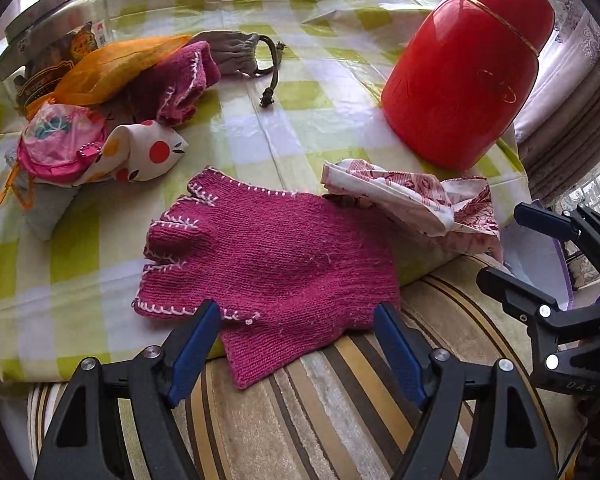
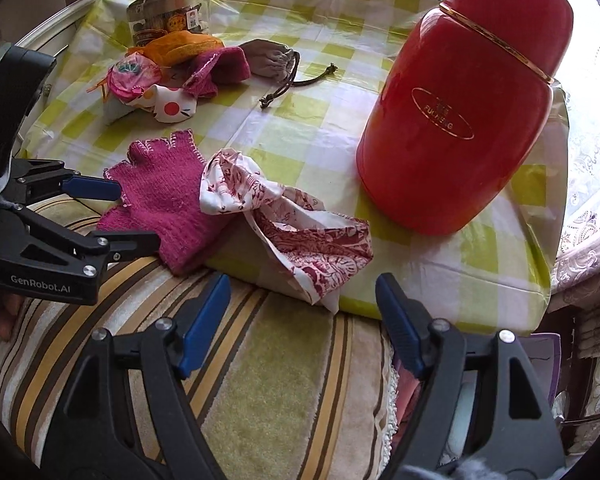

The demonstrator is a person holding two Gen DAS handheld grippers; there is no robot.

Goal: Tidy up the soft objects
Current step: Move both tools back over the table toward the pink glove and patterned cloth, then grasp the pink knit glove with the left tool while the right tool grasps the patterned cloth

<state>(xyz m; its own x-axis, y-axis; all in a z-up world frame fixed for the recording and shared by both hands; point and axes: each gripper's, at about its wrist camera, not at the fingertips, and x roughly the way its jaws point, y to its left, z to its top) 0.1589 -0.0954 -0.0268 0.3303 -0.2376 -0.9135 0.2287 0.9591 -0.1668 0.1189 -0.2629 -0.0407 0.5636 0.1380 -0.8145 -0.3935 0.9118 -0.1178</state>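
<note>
A magenta knitted fingerless glove with white stitched edging (image 1: pixel 268 264) lay flat at the near edge of the tabletop, which was covered in a green-and-white checked plastic cloth (image 1: pixel 300 100), its cuff hanging over a striped plush cushion (image 1: pixel 340 400). The left gripper (image 1: pixel 298 332) hovered just over that cuff with its jaws apart, one on each side of the knit and not pressing it. Touching the glove on its right lay a crumpled white cloth with a dark red print (image 2: pixel 292 216), partly draped over the tabletop's edge. The right gripper (image 2: pixel 302 320) hung above the cushion near this cloth, jaws apart and empty. Far left, a heap of soft things held a second magenta glove (image 1: pixel 180 80), an orange mesh pouch (image 1: pixel 116 68), a grey drawstring bag (image 1: pixel 236 52) and a polka-dot fabric piece (image 1: pixel 148 156). A large red glossy canister (image 2: pixel 460 112) stood to the right.
</note>
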